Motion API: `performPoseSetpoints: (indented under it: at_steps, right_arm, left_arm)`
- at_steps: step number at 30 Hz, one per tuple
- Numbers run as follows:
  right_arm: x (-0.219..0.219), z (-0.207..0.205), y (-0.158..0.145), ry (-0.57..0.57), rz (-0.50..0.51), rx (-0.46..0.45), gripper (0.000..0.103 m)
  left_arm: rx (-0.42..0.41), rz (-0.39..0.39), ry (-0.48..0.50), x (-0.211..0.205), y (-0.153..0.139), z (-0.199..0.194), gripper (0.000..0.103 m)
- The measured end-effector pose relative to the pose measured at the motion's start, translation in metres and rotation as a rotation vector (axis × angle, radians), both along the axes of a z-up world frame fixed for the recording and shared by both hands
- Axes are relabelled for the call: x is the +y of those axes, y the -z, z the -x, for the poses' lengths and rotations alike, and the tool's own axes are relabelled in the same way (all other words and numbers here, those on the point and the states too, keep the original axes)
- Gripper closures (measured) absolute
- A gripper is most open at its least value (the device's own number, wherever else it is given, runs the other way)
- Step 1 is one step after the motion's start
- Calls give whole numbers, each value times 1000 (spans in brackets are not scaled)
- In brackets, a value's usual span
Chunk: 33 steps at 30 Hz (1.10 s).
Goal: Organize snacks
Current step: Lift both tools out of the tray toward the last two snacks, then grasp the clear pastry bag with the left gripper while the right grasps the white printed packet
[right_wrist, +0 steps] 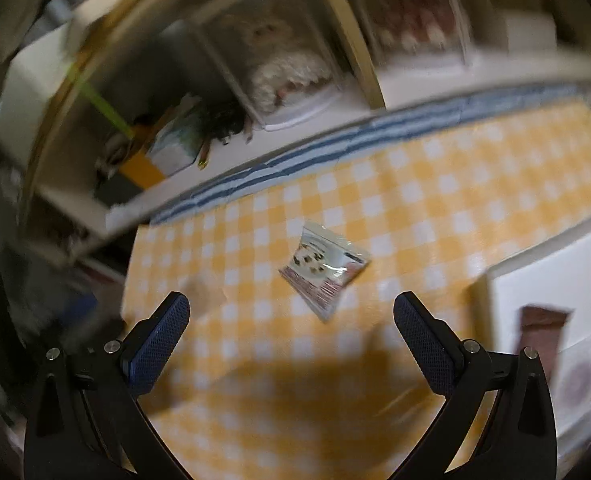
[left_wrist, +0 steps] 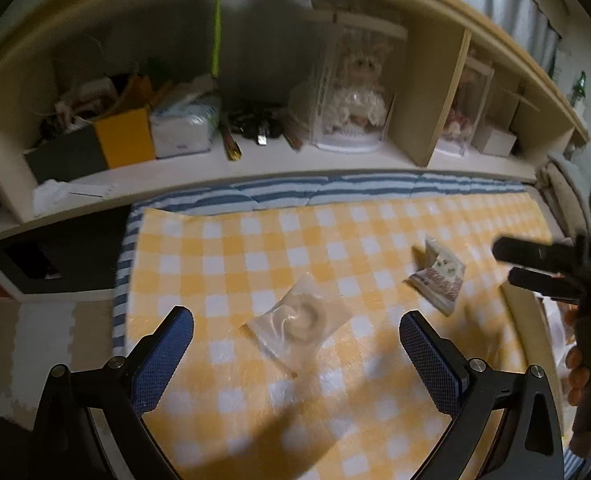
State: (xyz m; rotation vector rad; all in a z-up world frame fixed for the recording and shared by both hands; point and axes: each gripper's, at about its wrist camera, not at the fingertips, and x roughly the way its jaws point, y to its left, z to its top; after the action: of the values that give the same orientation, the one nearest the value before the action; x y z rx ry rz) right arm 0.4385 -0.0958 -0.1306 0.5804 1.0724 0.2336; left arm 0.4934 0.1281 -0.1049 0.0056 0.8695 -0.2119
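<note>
We hold the left gripper (left_wrist: 296, 322) with its blue-padded fingers (left_wrist: 166, 354) spread wide and nothing between them, hovering above a clear packet holding a pale ring-shaped snack (left_wrist: 298, 320) that lies flat on the yellow-and-white checked cloth (left_wrist: 231, 256). Our right gripper (right_wrist: 291, 312) is likewise spread wide and empty, poised over a printed snack packet (right_wrist: 323, 270) lying on the same cloth; in the left wrist view that packet (left_wrist: 439, 276) sits to the right of the clear one, apart from it, with the right gripper's dark fingers (left_wrist: 531, 256) nearby at the frame's edge. A white tray (right_wrist: 535, 280) at the right of the cloth holds a brown packet (right_wrist: 541, 340), blurred. Behind the cloth, a striped blue-and-white fabric (left_wrist: 335, 188) runs along a shelf unit (left_wrist: 435, 96) with a boxed doll (left_wrist: 359, 92) and a yellow box (left_wrist: 125, 140).
</note>
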Motion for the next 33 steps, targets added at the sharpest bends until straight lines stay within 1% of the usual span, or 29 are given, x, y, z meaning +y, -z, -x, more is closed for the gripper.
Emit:
performPoseSetpoints:
  at_steps: [4,5,6,7,8,12,14,15,16,17,19,23,27,29,32,33]
  right_arm:
    - [2,-22,28,88,-99,97,1]
    - [4,-27,35,107,-107,127,4]
    - [5,-31,39,118,-109,142,10]
    - [8,-34,43,129,-100,162,14]
    - [9,-37,46,140,-86,173,15]
    - [18,-44,54,162,-22,195,26]
    - [26,-47,53,149,47,190,30]
    - [31,-48,52,135,93,182,35]
    - [34,-49,51,118,126,177,44]
    - [36,-48,51,102,152,176,48]
    - [38,-48,52,65,180,167,52]
    - [39,-46,50,-1,212,148,54]
    - [37,-38,48,-60,239,128,56]
    - [35,-34,47,-82,251,122,56]
    - [31,-29,46,-111,269,111,56]
    - [30,-27,45,-121,274,107,56]
  left_arm:
    - [22,22,18,0,30,-29,0]
    - [25,27,20,0,36,-35,0]
    - [29,30,23,-1,42,-40,0]
    - [36,30,27,-2,49,-47,0]
    - [38,28,32,-4,53,-50,0]
    - [40,16,70,-12,65,-65,0]
    - [50,12,94,-17,70,-69,0]
    - [60,3,100,-18,71,-71,0]
    - [75,-3,109,-20,74,-72,0]
    - [87,-3,118,-21,76,-73,0]
    - [110,-8,135,-23,81,-72,2]
    - [135,-34,162,-26,84,-66,10]
    - [167,-9,199,-29,80,-60,25]
    - [187,-5,227,-31,79,-58,28]
    - [209,-23,269,-39,76,-54,35]
    - [212,-32,274,-41,76,-56,36]
